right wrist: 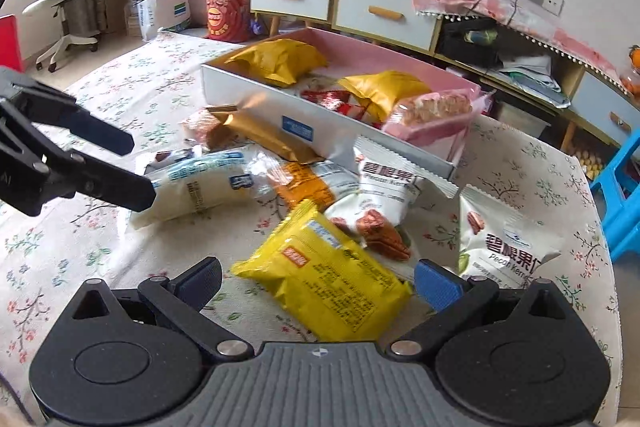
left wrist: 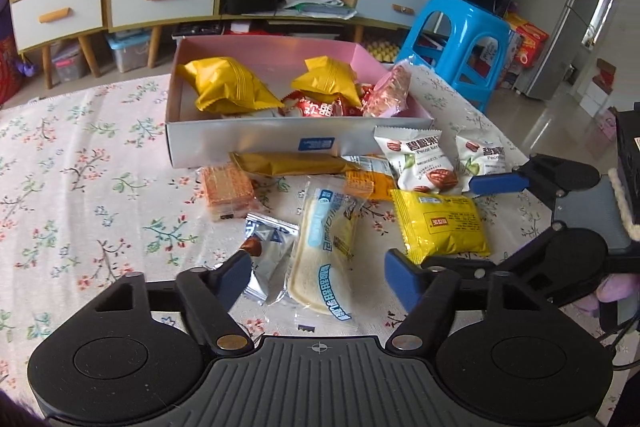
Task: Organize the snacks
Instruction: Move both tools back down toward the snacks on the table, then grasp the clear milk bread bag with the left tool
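Observation:
A pink-lined box [left wrist: 280, 47] [right wrist: 248, 95] on the floral tablecloth holds two yellow bags, red packets and a pink wafer pack. Loose snacks lie in front of it. My left gripper [left wrist: 318, 273] is open around a pale sandwich-bread pack [left wrist: 324, 251] [right wrist: 196, 187] and a small silver packet [left wrist: 266, 259]. My right gripper [right wrist: 320, 283] is open, its jaws either side of a yellow snack packet [right wrist: 324, 279] [left wrist: 440, 227]. The right gripper also shows in the left wrist view [left wrist: 444, 223], the left one in the right wrist view [right wrist: 140, 169].
Two white pecan packs [left wrist: 424, 159] [left wrist: 484, 155], an orange packet [left wrist: 368, 183], a gold bar [left wrist: 292, 163] and an orange wafer pack [left wrist: 228, 191] lie near the box. A blue stool [left wrist: 460, 43] stands beyond the table's right edge; cabinets stand behind.

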Demonstrator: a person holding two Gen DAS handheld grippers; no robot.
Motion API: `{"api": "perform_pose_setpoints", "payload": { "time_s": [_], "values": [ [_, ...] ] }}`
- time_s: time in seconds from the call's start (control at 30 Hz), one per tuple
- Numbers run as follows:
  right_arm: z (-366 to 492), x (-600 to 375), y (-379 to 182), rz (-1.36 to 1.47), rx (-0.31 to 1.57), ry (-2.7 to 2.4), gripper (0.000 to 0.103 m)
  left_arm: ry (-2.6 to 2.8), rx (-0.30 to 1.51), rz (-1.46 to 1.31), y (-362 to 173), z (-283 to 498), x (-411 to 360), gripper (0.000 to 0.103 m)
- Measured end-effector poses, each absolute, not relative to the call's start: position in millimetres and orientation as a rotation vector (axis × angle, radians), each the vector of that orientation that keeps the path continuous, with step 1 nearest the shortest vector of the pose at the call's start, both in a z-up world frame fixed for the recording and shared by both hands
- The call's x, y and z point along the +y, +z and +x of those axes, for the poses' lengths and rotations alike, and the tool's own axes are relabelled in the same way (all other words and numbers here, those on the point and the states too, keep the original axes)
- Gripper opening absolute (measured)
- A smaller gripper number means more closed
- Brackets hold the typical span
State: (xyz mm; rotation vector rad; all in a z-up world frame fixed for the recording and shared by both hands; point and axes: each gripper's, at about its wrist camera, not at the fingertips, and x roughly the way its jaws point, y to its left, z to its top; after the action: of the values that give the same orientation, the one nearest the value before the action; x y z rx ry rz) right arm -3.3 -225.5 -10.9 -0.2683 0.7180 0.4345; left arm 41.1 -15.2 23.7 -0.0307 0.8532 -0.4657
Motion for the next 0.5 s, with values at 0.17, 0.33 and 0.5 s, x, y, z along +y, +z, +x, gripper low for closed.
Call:
{"api": "perform_pose_setpoints", "payload": {
  "time_s": [0.17,0.33,0.5],
  "values": [
    [10,-231,-16,-0.233,0.761,0.436,0.093,-0.483,0.896,-0.078,11,50,-17,0.049],
    [17,-232,-21,-0.205,0.814,0.459,0.091,-0.468,0.928,-0.115,0,54,-14,0.039],
    [16,-230,-19,-0.198,0.859,0.467,0.088,-0.444,0.939,-0.174,1,55,-7,0.034]
  ]
}}
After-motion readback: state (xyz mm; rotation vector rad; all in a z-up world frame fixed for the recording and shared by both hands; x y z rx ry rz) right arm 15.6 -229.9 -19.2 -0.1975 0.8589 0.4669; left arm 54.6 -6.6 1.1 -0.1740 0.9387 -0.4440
